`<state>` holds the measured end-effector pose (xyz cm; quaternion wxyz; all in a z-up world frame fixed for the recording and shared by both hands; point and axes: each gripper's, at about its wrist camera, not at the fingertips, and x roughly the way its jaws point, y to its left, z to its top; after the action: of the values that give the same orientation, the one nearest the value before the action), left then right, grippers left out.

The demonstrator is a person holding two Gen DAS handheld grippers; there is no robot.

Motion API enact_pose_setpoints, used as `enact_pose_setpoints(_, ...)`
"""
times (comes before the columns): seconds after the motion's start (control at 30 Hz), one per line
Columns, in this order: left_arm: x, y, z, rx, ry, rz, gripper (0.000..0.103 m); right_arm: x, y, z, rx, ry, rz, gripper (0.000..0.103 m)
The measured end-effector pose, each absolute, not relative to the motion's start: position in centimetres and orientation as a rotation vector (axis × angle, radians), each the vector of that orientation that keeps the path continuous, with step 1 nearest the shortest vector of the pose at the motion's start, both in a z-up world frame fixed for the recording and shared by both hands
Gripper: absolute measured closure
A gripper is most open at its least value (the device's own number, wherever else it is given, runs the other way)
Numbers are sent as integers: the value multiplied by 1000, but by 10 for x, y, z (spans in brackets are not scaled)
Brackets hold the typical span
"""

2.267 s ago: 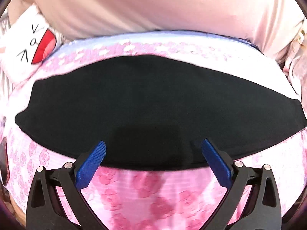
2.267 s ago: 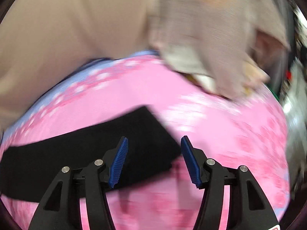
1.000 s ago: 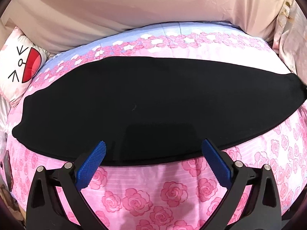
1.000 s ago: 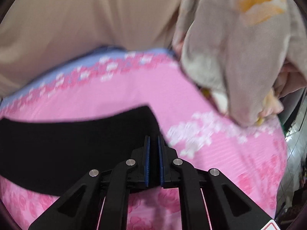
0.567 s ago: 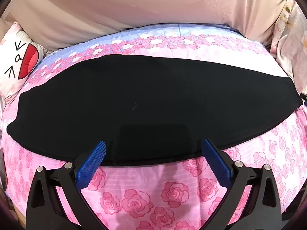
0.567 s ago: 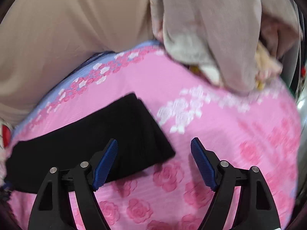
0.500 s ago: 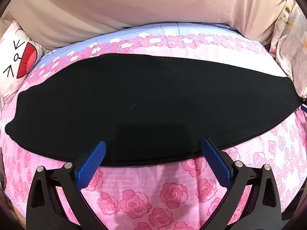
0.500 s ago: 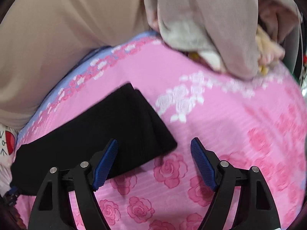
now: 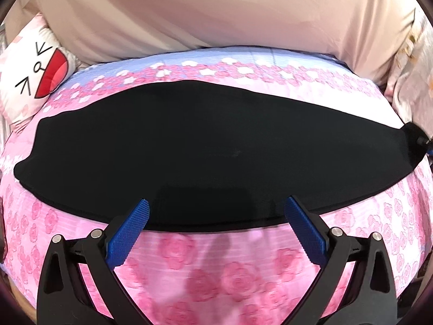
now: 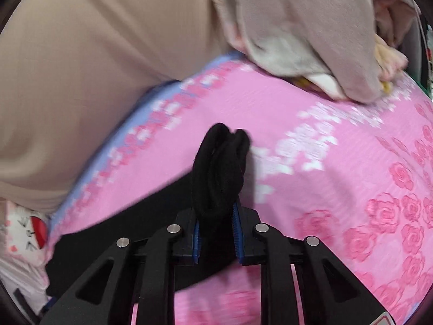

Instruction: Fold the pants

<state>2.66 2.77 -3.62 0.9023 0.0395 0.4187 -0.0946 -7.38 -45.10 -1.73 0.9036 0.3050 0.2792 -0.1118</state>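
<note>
The black pants (image 9: 211, 146) lie flat in a long band across the pink rose bedsheet (image 9: 216, 270). My left gripper (image 9: 216, 216) is open and empty, its blue pads (image 9: 130, 230) at the pants' near edge around the middle. My right gripper (image 10: 216, 233) is shut on the right end of the pants (image 10: 219, 178), which bunches up between the pads and lifts off the sheet. That gripper also shows at the far right of the left wrist view (image 9: 425, 140).
A beige headboard cushion (image 9: 216, 13) runs along the back. A white cartoon-face pillow (image 9: 35, 73) lies at the back left. A crumpled beige blanket (image 10: 311, 27) is piled at the back right of the bed.
My right gripper was open over the pants' right end and has now closed on it, bunching the fabric upward. My left gripper stays open at the near edge.
</note>
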Motion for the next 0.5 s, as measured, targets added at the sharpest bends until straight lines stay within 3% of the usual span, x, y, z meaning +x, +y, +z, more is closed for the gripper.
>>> enact_pose_setpoints(0.2,29,64,-32,11,844,-181,5,-41,-357,36,505,540,-56,85)
enact_pose_setpoints(0.5,34,87,-22,96,762,-77,5,4,-230,50,387,595,163,85)
